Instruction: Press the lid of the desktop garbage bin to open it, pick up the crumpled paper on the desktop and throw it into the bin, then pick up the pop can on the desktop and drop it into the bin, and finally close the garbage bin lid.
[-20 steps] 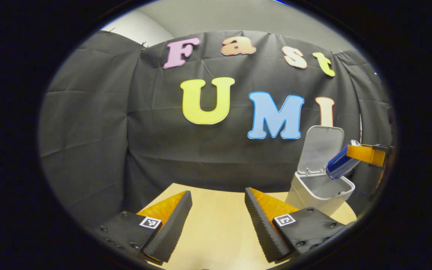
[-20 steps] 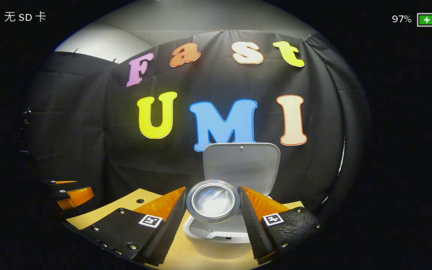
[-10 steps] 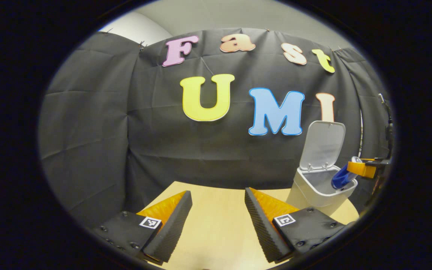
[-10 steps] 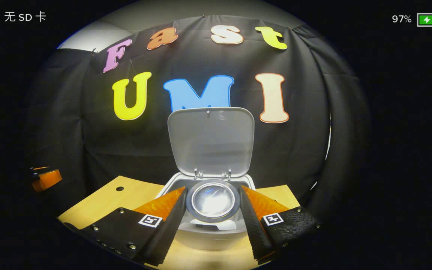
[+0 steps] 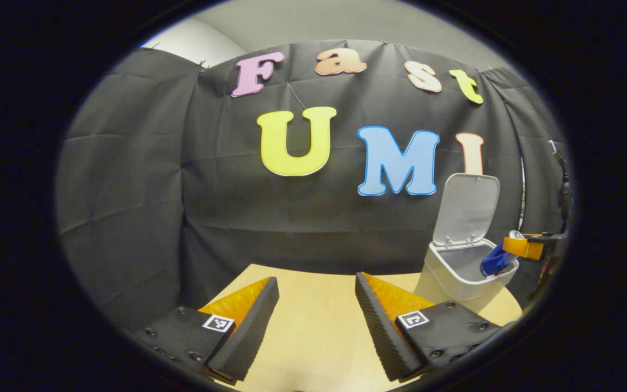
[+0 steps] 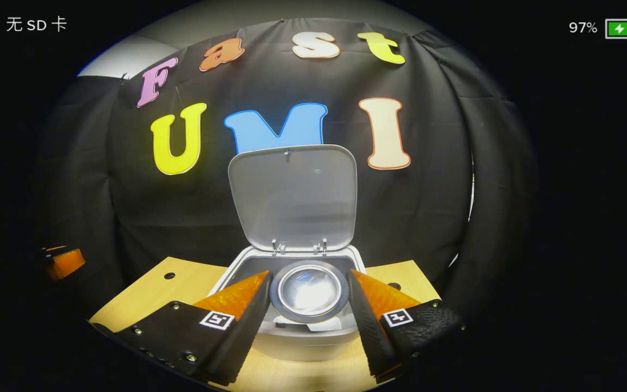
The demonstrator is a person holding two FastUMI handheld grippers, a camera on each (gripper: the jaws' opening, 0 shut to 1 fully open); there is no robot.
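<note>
The white bin (image 5: pixel 458 275) stands at the right of the wooden table with its lid (image 5: pixel 467 209) raised upright. In the left gripper view the blue pop can (image 5: pixel 496 261) tilts into the bin's mouth, held by the right gripper (image 5: pixel 526 246). In the right gripper view my right gripper (image 6: pixel 310 291) is shut on the pop can (image 6: pixel 309 290), whose silver end faces the camera, just over the open bin (image 6: pixel 305 340) below the lid (image 6: pixel 293 196). My left gripper (image 5: pixel 316 296) hangs open over the bare tabletop, with nothing between its fingers. The crumpled paper is hidden from me.
The wooden table (image 5: pixel 313 332) ends at the black cloth wall behind. In the right gripper view two small holes (image 6: pixel 169 275) mark the tabletop on either side of the bin, and the left gripper (image 6: pixel 63 260) pokes in at the far left.
The right gripper has moved down and forward with the can, bringing it from above the bin into its mouth. The left gripper has stayed put.
</note>
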